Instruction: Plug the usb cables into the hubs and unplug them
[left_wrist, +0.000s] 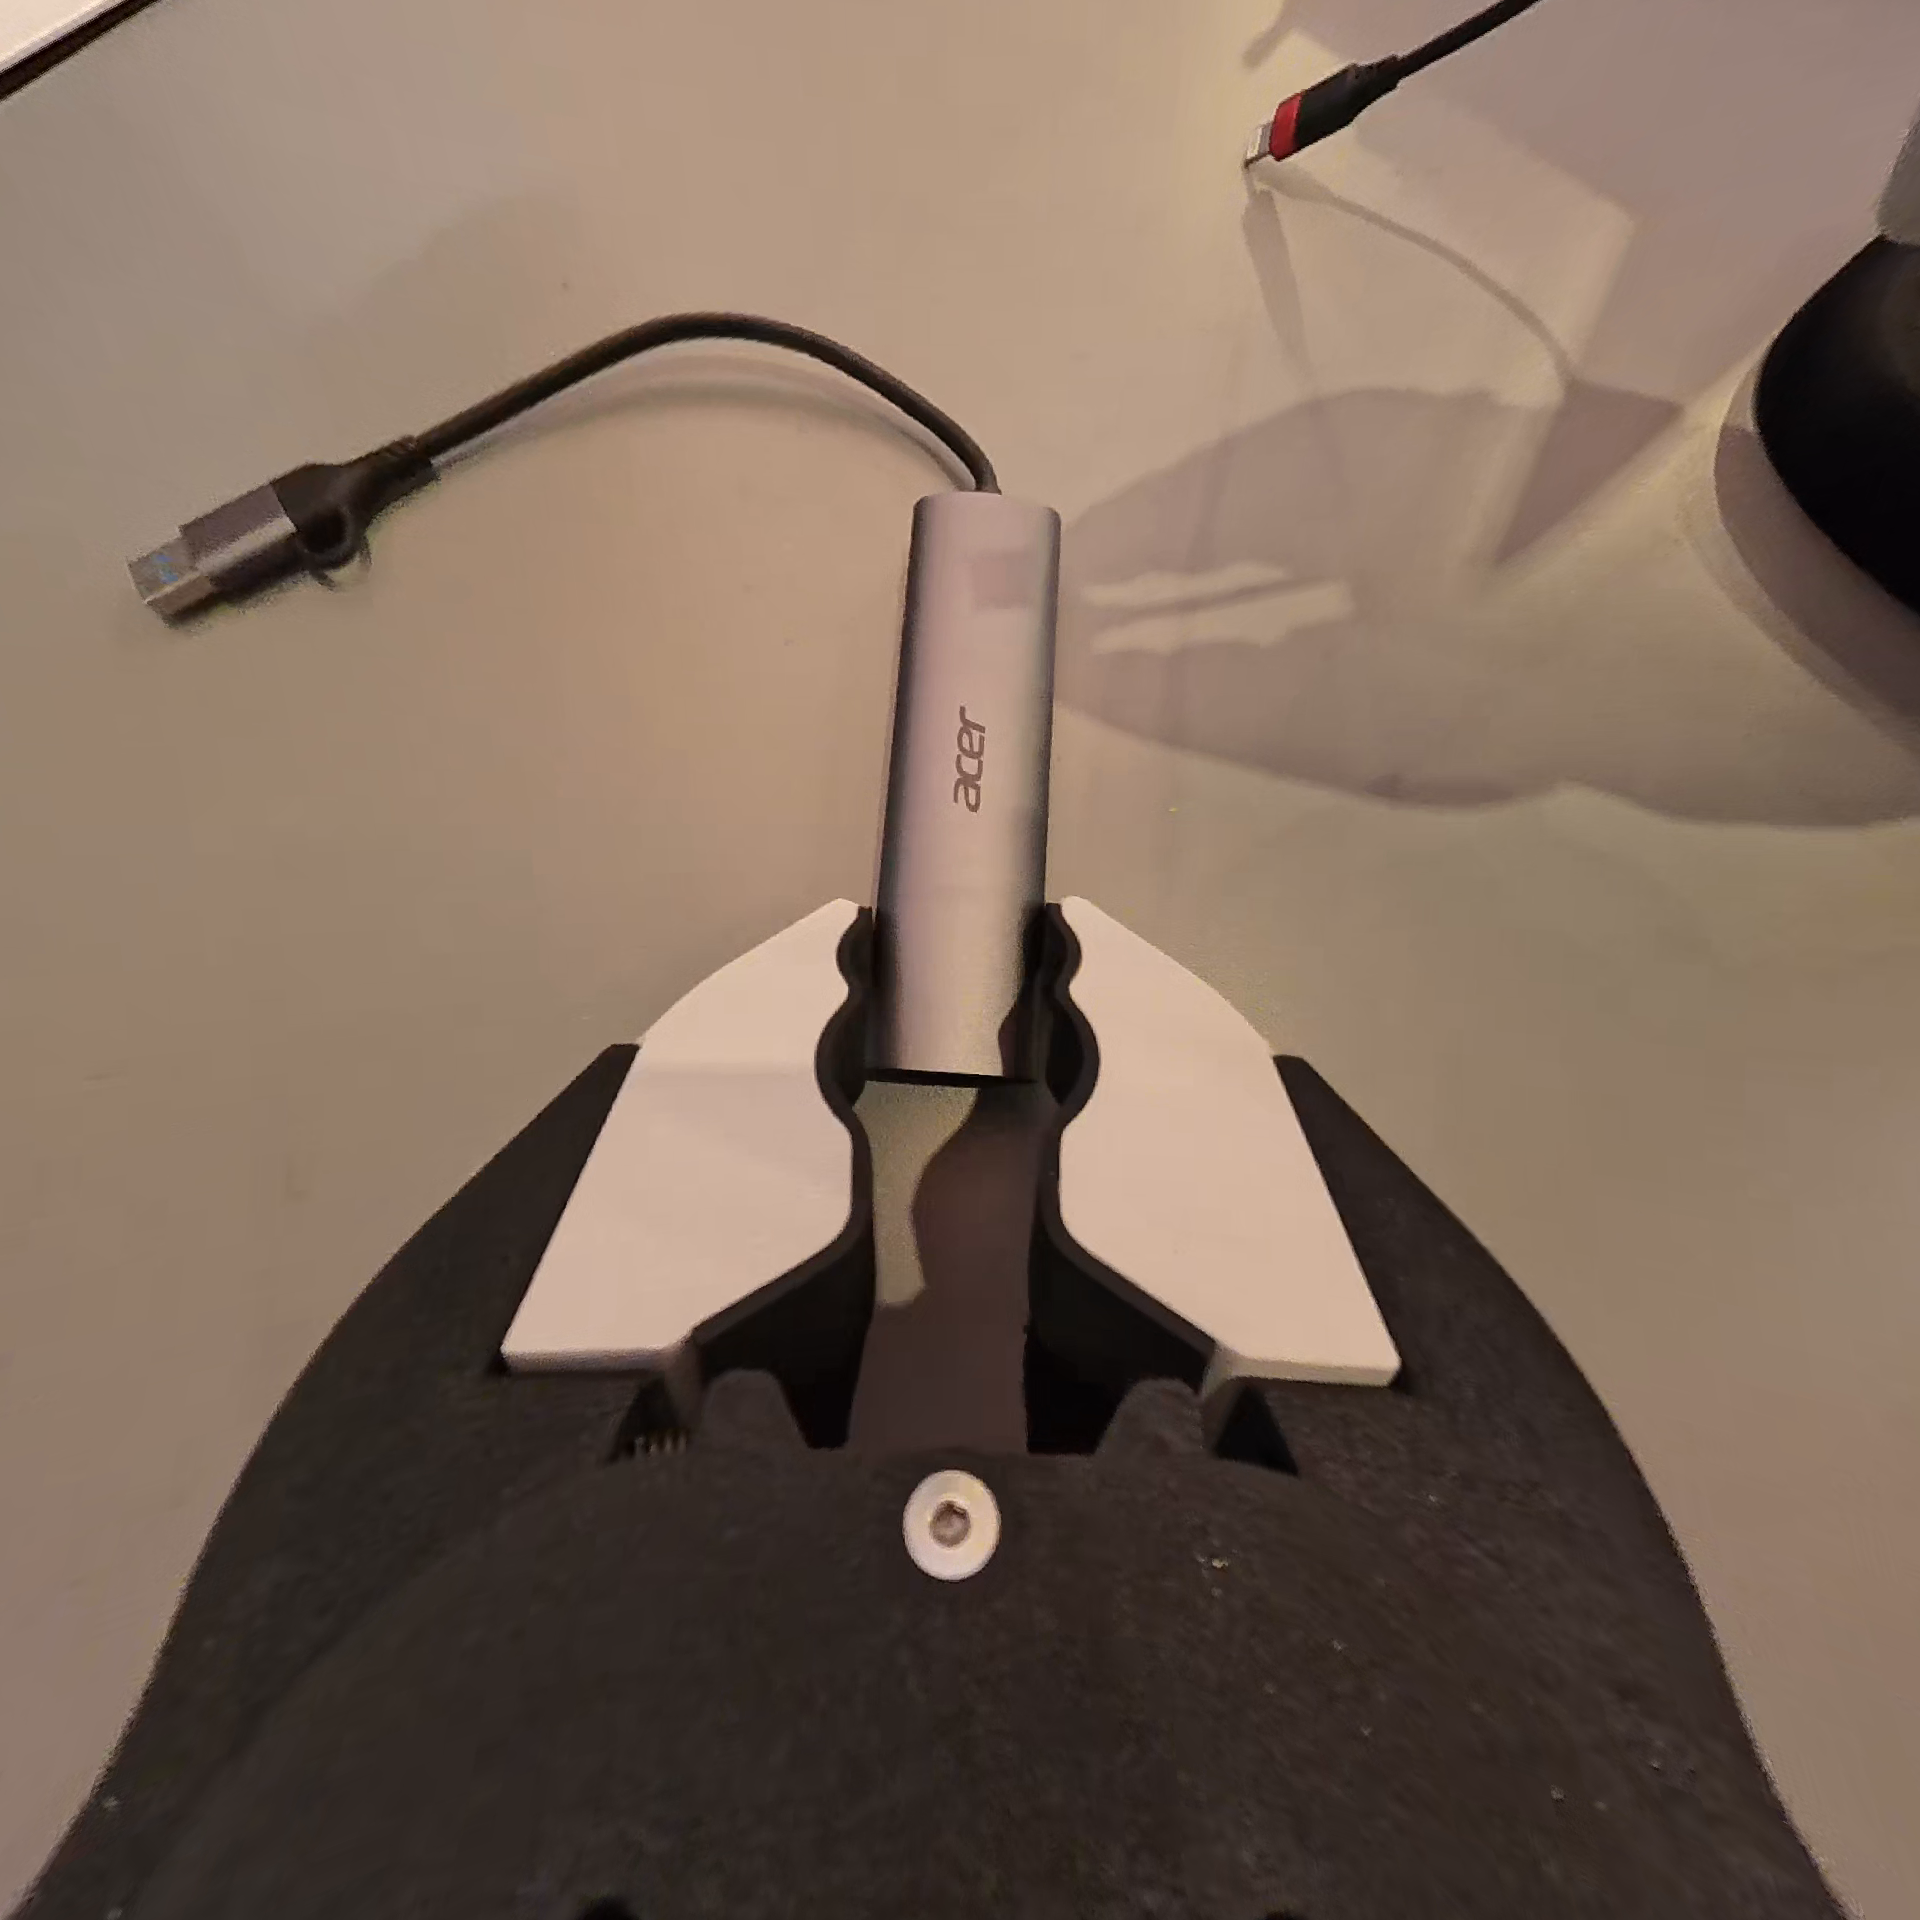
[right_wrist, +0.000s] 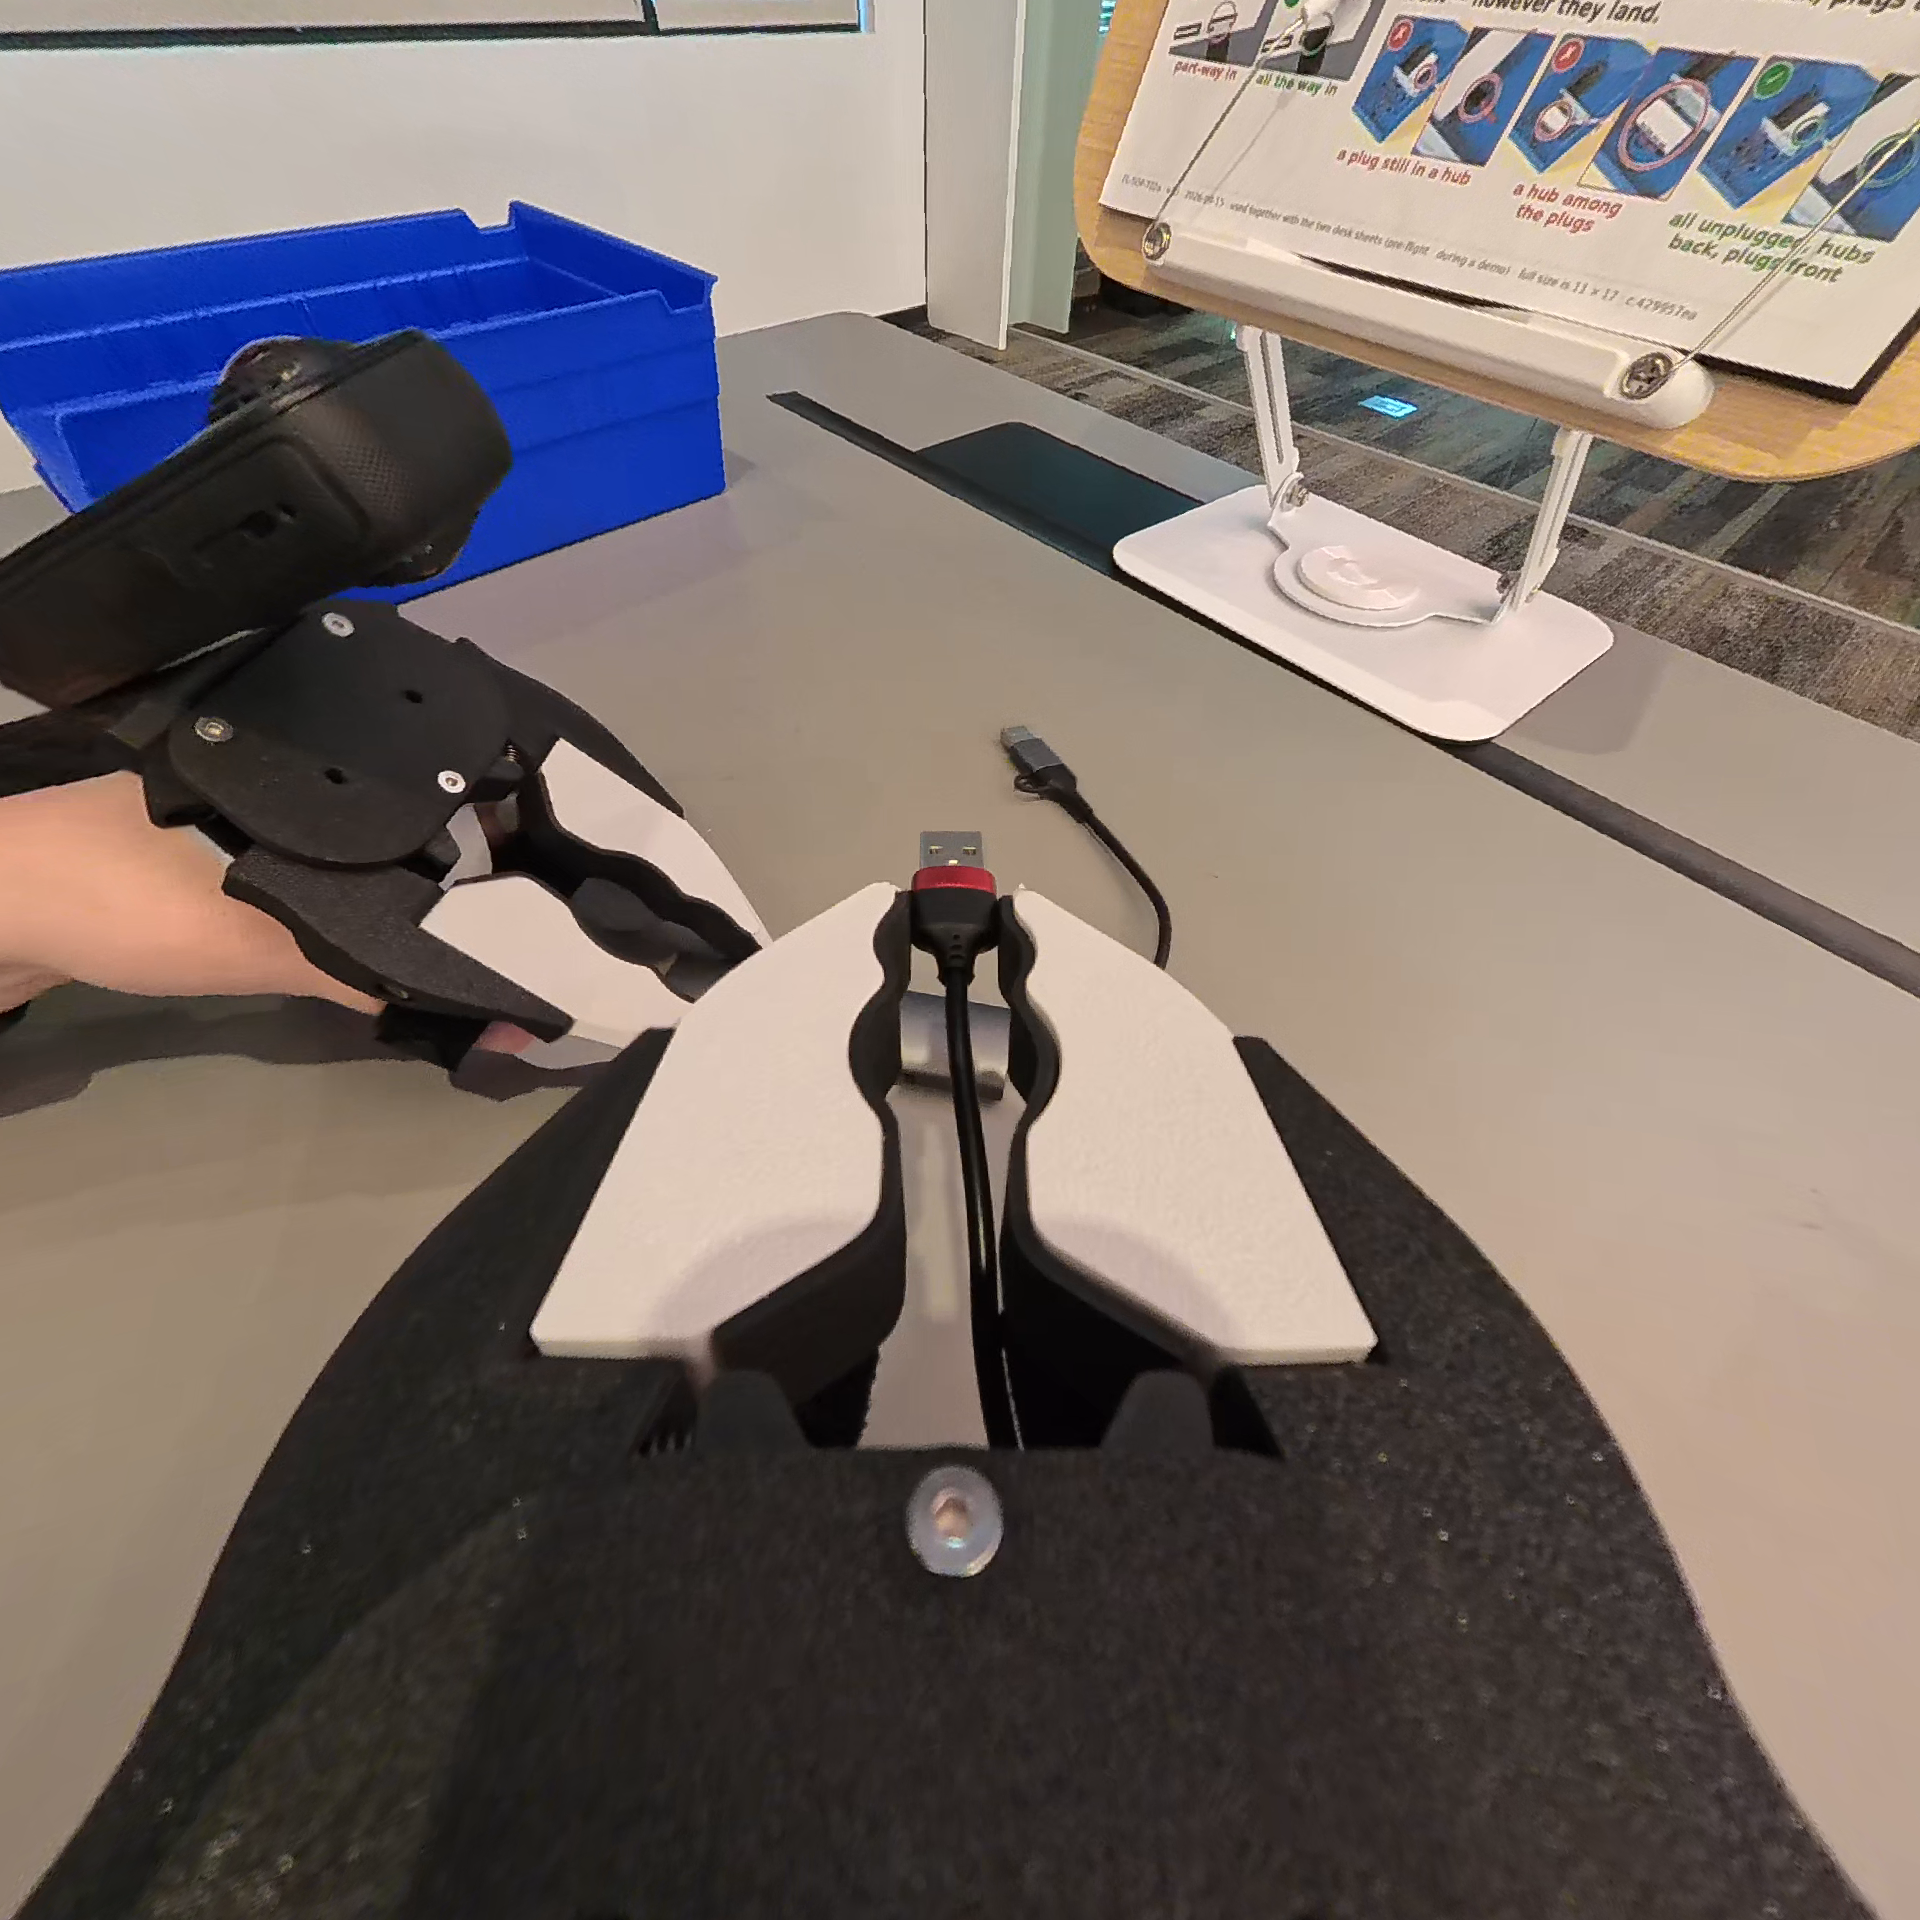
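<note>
My left gripper (left_wrist: 956, 920) is shut on the near end of a grey USB hub (left_wrist: 971, 727), which points away over the table. The hub's black cable curves left to its own USB plug (left_wrist: 223, 545), lying loose. My right gripper (right_wrist: 954, 909) is shut on a black cable's red-collared USB plug (right_wrist: 954, 868), metal tip pointing forward, unplugged. Below it, between the fingers, a bit of the hub (right_wrist: 951, 1039) shows. The left gripper (right_wrist: 717, 956) sits close at the left. The cable's other small red-collared end (left_wrist: 1314, 120) hangs at the top right.
A blue bin (right_wrist: 416, 343) stands at the back left of the grey table (right_wrist: 1455, 1039). A white stand (right_wrist: 1371, 613) with an instruction sheet is at the back right. The hub's plug (right_wrist: 1023, 743) lies ahead. A hand (right_wrist: 104, 914) holds the left gripper. My hands' fingertips stand some 12 centimetres from each other.
</note>
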